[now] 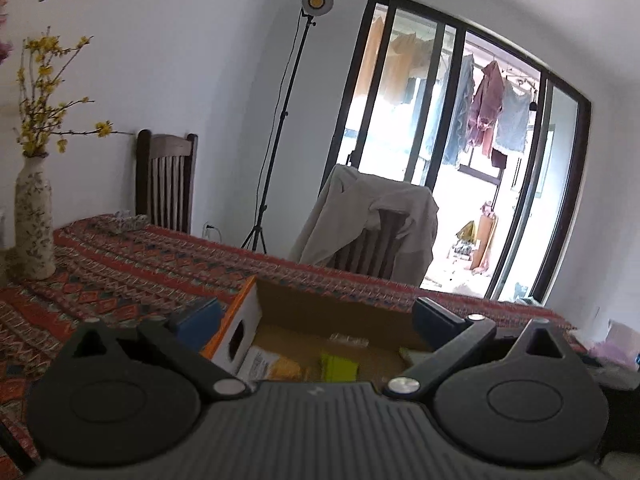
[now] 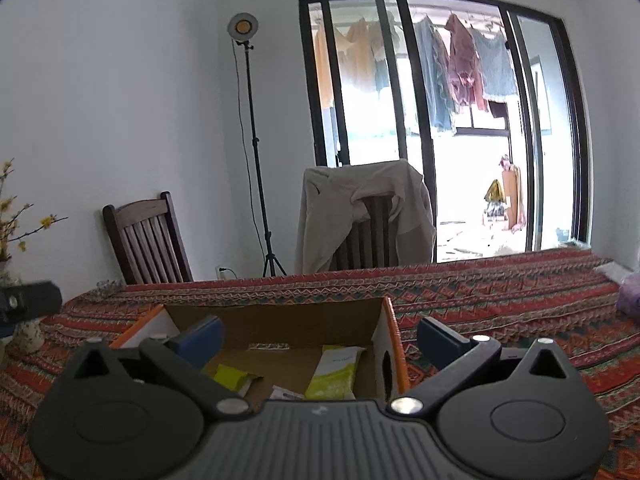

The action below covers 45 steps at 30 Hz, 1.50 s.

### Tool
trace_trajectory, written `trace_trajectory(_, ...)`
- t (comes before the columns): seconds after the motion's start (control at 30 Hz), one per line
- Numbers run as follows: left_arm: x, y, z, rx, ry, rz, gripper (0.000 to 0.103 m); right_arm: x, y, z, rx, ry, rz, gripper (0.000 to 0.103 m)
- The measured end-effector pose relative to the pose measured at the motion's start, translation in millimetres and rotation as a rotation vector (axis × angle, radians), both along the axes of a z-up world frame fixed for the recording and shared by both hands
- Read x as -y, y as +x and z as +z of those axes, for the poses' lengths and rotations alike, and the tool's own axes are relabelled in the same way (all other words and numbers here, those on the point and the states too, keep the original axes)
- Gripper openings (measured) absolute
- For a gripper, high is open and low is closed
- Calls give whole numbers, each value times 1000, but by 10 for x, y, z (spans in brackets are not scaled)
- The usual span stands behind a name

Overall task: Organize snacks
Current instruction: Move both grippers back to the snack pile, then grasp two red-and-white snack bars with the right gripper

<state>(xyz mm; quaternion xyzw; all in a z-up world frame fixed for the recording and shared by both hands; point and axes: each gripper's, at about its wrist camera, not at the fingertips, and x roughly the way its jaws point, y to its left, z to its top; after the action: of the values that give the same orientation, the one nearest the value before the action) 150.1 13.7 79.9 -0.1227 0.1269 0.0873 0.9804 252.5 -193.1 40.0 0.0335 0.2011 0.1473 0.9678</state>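
An open cardboard box [image 2: 280, 318] with orange-and-white sides stands on the patterned tablecloth. Inside lie a lime-green snack packet [image 2: 334, 372], a smaller yellow-green packet [image 2: 232, 376] and a white wrapper [image 2: 284, 394]. My right gripper [image 2: 318, 338] hovers over the box, open and empty, its blue pads spread wide. In the left wrist view the same box [image 1: 320, 312] shows a yellow packet [image 1: 286, 368] and a green one [image 1: 340, 366]. My left gripper [image 1: 316, 314] is open above it with nothing held. The left gripper's tip [image 2: 28, 300] shows at the far left.
A flowered vase [image 1: 34, 220] with yellow blossoms stands at the table's left. Two wooden chairs [image 2: 148, 240] sit behind the table, one draped with a beige jacket [image 2: 360, 208]. A light stand [image 2: 256, 140] is by the wall. A purple bag [image 2: 630, 296] lies at the right edge.
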Motion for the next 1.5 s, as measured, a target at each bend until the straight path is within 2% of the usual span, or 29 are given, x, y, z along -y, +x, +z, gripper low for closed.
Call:
trace_trajectory(0.33, -153, -467, -247, -47, 20, 2, 103, 278, -574, 10, -3, -43, 12, 103)
trace_trajectory(0.7, -326, -783, -668, -109, 24, -2, 103, 546, -1031, -277, -75, -100, 12, 103)
trace_trajectory(0.8, -360, -808, -783, -133, 17, -2, 103, 591, -1094, -348, -99, -110, 9, 103)
trace_trajectory(1.1, -418, -829, -955, -121, 25, 20, 103, 707, -1230, -516, -144, -132, 10, 103)
trace_trajectory(1.23, -420, -846, -986, -107, 22, 15, 103, 768, -1229, -537, -149, -130, 3, 103)
trace_trajectory(1.4, -370, -859, -1001, -87, 56, 13, 103, 805, -1175, -572, -162, -135, -12, 103)
trace_trajectory(1.5, -389, -856, -1005, -86, 43, 8, 103, 794, -1103, -591, -175, -146, -6, 103)
